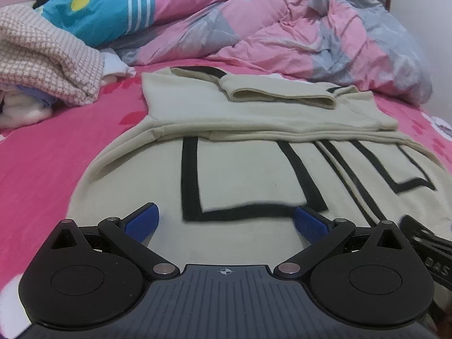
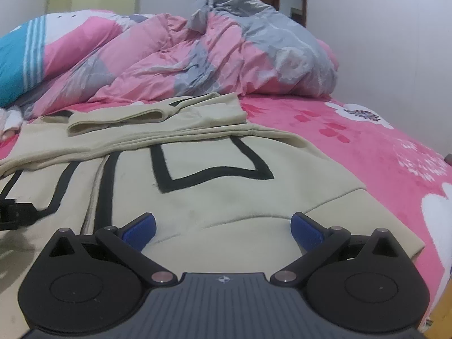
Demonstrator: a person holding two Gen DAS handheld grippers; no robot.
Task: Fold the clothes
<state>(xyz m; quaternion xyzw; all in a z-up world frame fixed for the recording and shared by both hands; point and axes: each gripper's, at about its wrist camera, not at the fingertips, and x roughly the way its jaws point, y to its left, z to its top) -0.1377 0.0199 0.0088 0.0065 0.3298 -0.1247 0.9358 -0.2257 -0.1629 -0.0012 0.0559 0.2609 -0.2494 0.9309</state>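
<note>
1. Cream fleece garment with black outlined rectangles (image 1: 254,169) lies flat on the pink flowered bed sheet (image 1: 42,155); sleeves folded across its far part.
2. Left gripper (image 1: 226,220): jaws spread wide, holding nothing, low over the near hem.
3. Right gripper (image 2: 223,226): jaws released too, over the garment's near right corner.
4. Around: one rumpled pink-and-grey quilt (image 1: 310,34) at 12 o'clock, one teal striped pillow (image 1: 107,8) at 11, one checked pink blanket (image 1: 42,56) at 10.
5. No readable writing.
</note>
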